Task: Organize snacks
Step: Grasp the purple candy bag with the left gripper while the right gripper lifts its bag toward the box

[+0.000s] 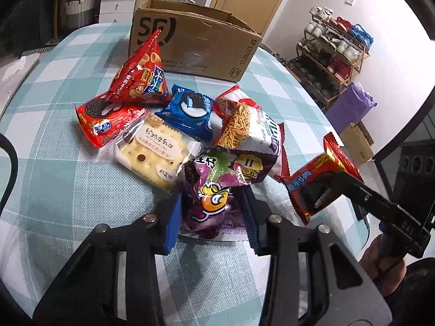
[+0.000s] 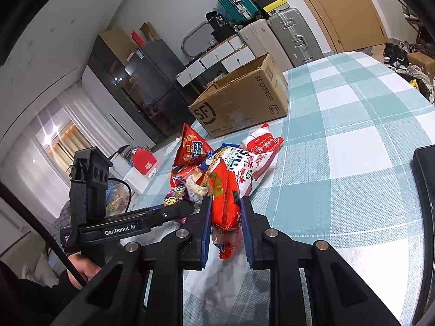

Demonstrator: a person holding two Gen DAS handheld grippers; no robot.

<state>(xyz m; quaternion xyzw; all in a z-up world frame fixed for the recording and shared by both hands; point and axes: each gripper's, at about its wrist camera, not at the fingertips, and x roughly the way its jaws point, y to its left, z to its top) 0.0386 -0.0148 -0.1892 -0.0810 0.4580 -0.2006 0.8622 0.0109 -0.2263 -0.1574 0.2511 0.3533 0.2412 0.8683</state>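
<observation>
nearest, the left gripper (image 1: 214,209) is clenched on a purple snack bag (image 1: 217,187) whose lower edge hides behind its blue pads, while the right gripper (image 2: 225,225) grasps a red wrapped snack (image 2: 225,203), its print too crumpled to read. beyond them the other packets (image 1: 152,146) overlap in a heap on the checked surface (image 1: 68,190), several half covered. farthest, the cardboard box (image 1: 195,40) stands open, its inside out of sight.
</observation>
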